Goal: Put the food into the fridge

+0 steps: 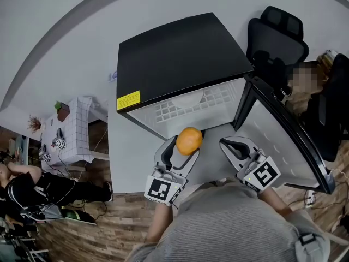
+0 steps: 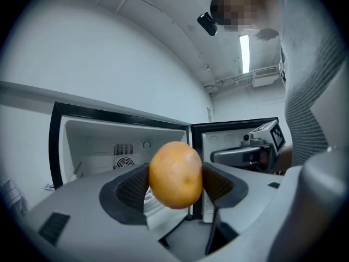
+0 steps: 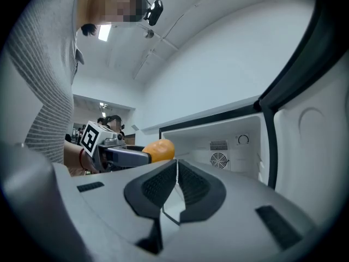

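Left gripper (image 1: 186, 144): clamped on an orange (image 1: 189, 140), 1 pad on each side of its middle, with the fruit bulging above and below the jaws. Right gripper (image 1: 235, 145): pads pressed together, nothing between them.

Both sit at the near edge of the open fridge (image 1: 180, 53), whose door (image 1: 283, 130) is swung out to the right. The orange is at the cavity mouth, not yet inside. Likely reason for the pose: the fruit is lined up for a straight push toward the far wall, while the idle right gripper sits beside the door, clear of that path.

The head view gives the black top and a white wire shelf (image 1: 191, 105), but little of the depth. The left gripper view adds the far wall with a round fan vent (image 2: 124, 161), and the pad contact. The right gripper view shows the orange side-on, to its left.
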Available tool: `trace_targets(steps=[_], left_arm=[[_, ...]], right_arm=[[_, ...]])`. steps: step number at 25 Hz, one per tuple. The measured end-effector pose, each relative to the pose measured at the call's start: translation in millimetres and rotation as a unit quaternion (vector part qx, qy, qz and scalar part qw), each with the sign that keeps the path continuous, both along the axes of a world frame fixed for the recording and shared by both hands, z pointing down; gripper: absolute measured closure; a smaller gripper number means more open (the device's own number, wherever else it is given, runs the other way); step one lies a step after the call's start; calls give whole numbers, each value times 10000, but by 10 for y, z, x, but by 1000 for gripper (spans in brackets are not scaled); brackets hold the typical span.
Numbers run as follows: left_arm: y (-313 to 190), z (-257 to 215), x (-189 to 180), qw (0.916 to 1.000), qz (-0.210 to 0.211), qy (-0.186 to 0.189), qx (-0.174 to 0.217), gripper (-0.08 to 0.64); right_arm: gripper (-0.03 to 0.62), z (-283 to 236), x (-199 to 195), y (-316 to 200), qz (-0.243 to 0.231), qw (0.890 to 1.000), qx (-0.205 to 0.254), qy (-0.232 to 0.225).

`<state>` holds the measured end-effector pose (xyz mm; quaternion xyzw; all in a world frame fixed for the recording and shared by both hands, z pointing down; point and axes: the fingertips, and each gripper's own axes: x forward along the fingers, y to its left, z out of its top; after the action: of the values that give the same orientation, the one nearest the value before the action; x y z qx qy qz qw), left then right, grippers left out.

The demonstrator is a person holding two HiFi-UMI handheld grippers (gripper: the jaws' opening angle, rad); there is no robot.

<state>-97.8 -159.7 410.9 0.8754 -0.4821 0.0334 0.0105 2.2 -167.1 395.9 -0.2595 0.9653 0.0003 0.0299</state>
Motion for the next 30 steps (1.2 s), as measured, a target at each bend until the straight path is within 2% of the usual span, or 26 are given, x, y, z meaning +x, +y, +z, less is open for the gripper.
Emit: trace_targets(steps=[7,14,19,24,30], left_arm=[[-266,155,-53,9999,73,-86,-99,249],[-466,242,-159,9999,-16,-29,-158,249],[-569,295,-238,9997,-117,-61,-225,249],[-720,343,-259,9994,-167,-178,-253,249],[-884,405,-284,9990,-178,-325,-266,249]], right_arm=[[578,62,-86,-48,34,9999,25,128],[578,65,-60,-136,170,9997,44,164],[578,99,-66,-101,59,9998,-35,162],[578,58,-62,-141,82,9999,58,17],[578,136,-50,-155,86,9998,-56,144]])
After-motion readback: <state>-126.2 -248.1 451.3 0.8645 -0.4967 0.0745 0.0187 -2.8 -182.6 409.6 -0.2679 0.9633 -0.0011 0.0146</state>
